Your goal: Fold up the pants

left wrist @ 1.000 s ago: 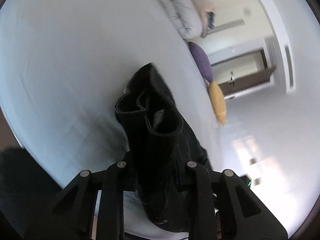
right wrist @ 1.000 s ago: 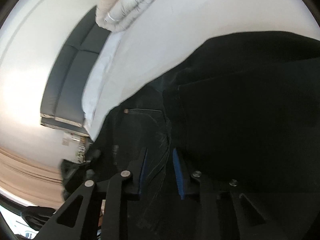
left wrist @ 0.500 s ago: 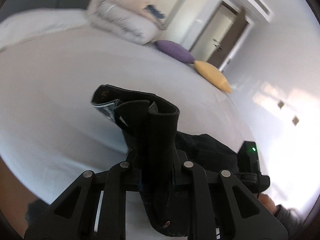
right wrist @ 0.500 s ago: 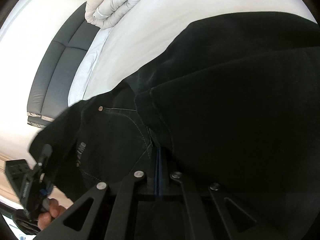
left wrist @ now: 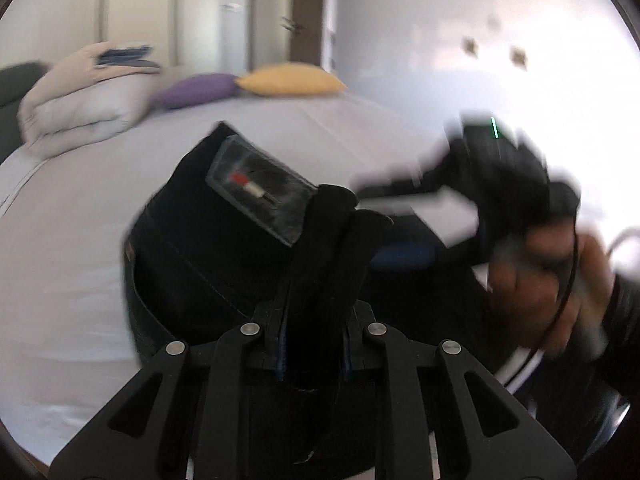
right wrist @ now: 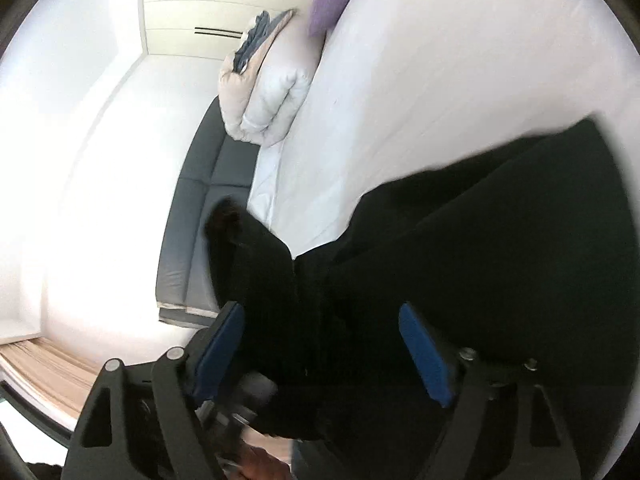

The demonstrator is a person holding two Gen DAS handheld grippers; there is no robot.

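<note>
The black pants (left wrist: 200, 248) hang bunched from my left gripper (left wrist: 316, 320), which is shut on a thick fold of them, the waistband label (left wrist: 260, 188) turned up. The rest of the pants (right wrist: 500, 240) lies on the white bed (right wrist: 440, 60). My right gripper (right wrist: 320, 344) has its jaws opening wide; black cloth lies between the blue pads (right wrist: 220, 344), which do not press on it. In the left wrist view the right gripper (left wrist: 500, 172) is a blur at the right, held by a hand (left wrist: 540, 280).
A folded pale duvet (left wrist: 80, 108), a purple pillow (left wrist: 196, 90) and a yellow pillow (left wrist: 288, 78) lie at the bed's far side. A grey padded headboard (right wrist: 200, 220) runs along one end. Wood floor (right wrist: 44, 376) shows beside the bed.
The right gripper's jaws went from shut on the pants to wide open. The left gripper rolled and swung across the bed with its bunch of pants, and the right gripper came into its view.
</note>
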